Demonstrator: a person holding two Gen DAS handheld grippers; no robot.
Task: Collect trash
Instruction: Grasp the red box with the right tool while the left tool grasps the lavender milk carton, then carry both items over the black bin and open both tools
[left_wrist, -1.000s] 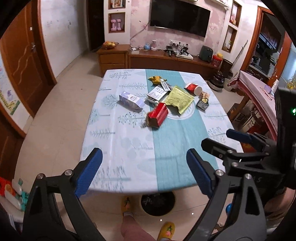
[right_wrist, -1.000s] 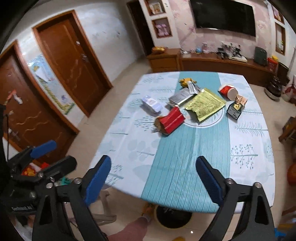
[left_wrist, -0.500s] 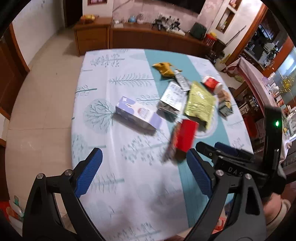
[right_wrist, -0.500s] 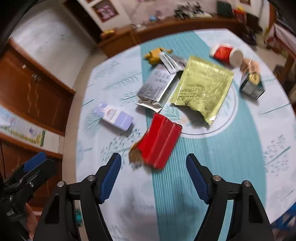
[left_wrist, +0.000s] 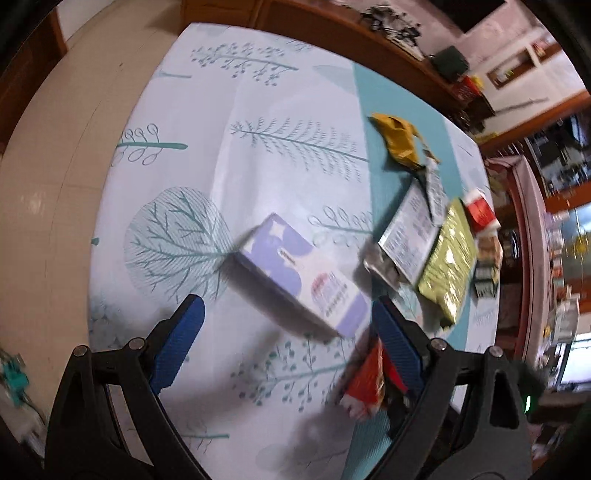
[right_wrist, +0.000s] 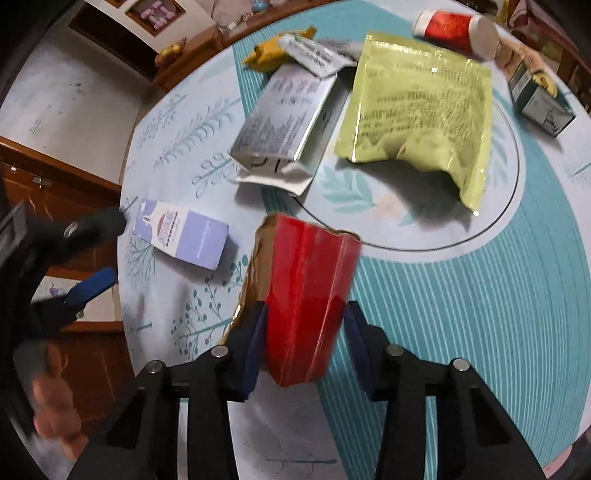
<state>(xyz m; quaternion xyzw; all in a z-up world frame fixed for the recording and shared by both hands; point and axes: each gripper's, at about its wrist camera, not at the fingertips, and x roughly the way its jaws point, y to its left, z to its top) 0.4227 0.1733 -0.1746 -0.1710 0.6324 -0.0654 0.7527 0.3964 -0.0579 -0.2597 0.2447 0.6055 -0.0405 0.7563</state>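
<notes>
Trash lies on a table with a white and teal tree-print cloth. My left gripper is open, hovering just short of a purple and white carton lying flat. My right gripper has narrowed around a red foil bag, its pads at the bag's sides; the bag also shows in the left wrist view. Beyond lie a silver pouch, a green-gold pouch, a yellow wrapper and a red cup on its side.
A small dark green carton lies at the table's right edge. A wooden sideboard runs along the far wall. Tiled floor lies left of the table. The left gripper shows in the right wrist view.
Both grippers have dropped close over the table. The right gripper has narrowed around the red bag. The left gripper has come up to the purple carton.
</notes>
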